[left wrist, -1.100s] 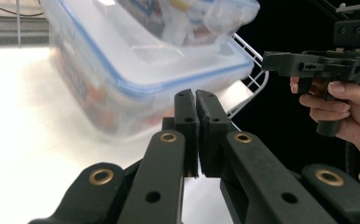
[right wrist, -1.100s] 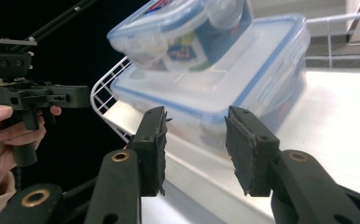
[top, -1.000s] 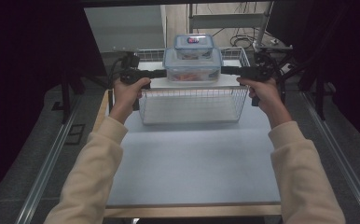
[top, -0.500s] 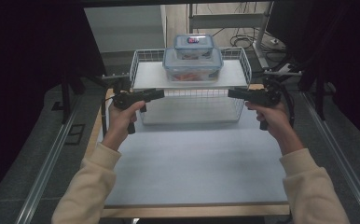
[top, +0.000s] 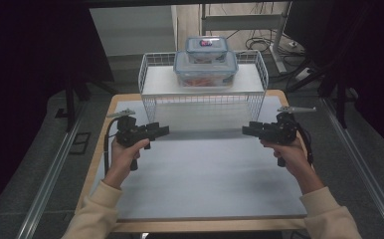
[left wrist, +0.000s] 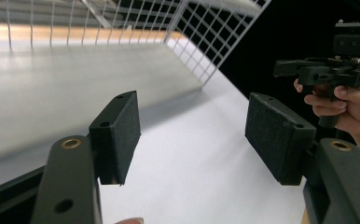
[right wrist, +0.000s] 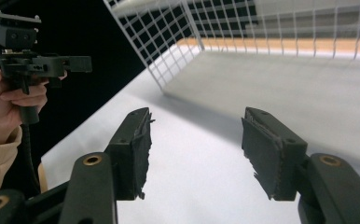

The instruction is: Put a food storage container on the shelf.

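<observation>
High view shows two hands, each with a black gripper, low over the white table. The left gripper and the right gripper point at each other, with a wide bare gap of table between them. Both are well apart from the boxes.

Up past both grippers stands a white wire rack. On top of the rack sits a big clear box with something orange-red inside. A small clear box rests on top of the big one. The boxes are higher than the grippers and farther away, about midway between the two.

Left gripper view looks along the left gripper. Its jaws are apart and have just been opening. Nothing is between them, just white table. The rack's wire wall is ahead of the jaws. Off to the side is the other hand with its gripper.

Right gripper view looks along the right gripper. Its jaws are apart too and have just been opening, with nothing between them. The rack stands ahead, and the other hand is off to the side.
</observation>
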`<state>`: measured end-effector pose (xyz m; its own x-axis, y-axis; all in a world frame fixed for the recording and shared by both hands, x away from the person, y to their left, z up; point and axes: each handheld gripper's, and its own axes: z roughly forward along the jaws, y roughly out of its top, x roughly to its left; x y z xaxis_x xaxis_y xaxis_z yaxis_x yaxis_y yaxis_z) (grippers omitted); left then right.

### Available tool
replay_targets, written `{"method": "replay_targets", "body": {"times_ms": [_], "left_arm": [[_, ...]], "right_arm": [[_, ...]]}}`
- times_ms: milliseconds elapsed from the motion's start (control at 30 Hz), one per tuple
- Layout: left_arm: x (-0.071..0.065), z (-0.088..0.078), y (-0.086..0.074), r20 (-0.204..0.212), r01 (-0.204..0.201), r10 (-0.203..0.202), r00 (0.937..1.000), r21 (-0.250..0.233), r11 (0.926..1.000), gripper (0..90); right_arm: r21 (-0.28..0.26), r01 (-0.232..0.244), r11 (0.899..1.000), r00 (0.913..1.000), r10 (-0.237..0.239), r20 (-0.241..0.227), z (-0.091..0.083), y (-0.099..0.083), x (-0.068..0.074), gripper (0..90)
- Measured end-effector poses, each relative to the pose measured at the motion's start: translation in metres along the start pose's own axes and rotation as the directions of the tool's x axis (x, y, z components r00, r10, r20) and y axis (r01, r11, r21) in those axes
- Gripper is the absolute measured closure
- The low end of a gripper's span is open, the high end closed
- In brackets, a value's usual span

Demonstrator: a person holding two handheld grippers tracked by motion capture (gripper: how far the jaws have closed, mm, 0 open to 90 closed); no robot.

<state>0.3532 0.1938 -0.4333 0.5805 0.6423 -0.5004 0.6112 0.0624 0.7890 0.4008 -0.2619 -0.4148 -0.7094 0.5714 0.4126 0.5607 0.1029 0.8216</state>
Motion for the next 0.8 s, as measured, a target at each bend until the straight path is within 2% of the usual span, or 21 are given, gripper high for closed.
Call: {"method": "replay_targets", "body": {"times_ms": [200,333,567,800], "left_arm": [[0.005,0.008,-0.024,0.006,0.014,-0.015,0.9999,0.037,0.9992,33.9],[0.006,0.013,-0.030,0.002,0.009,-0.009,1.0000,0.057,0.9983,33.5],[0.004,0.017,-0.032,0.001,0.002,-0.002,1.0000,0.066,0.9978,33.0],[0.006,0.017,-0.033,-0.007,0.002,-0.002,1.0000,0.068,0.9977,32.0]], "right_arm": [[0.032,-0.018,0.999,0.9998,0.019,-0.006,0.010,-0.034,-0.005,41.0],[0.067,-0.025,0.997,0.9996,0.024,0.012,0.016,-0.047,-0.009,40.2],[0.064,-0.006,0.998,0.9999,0.005,0.013,0.017,-0.048,-0.005,40.0],[0.053,-0.006,0.999,0.9998,0.006,0.018,0.015,-0.048,-0.005,37.3]]}}
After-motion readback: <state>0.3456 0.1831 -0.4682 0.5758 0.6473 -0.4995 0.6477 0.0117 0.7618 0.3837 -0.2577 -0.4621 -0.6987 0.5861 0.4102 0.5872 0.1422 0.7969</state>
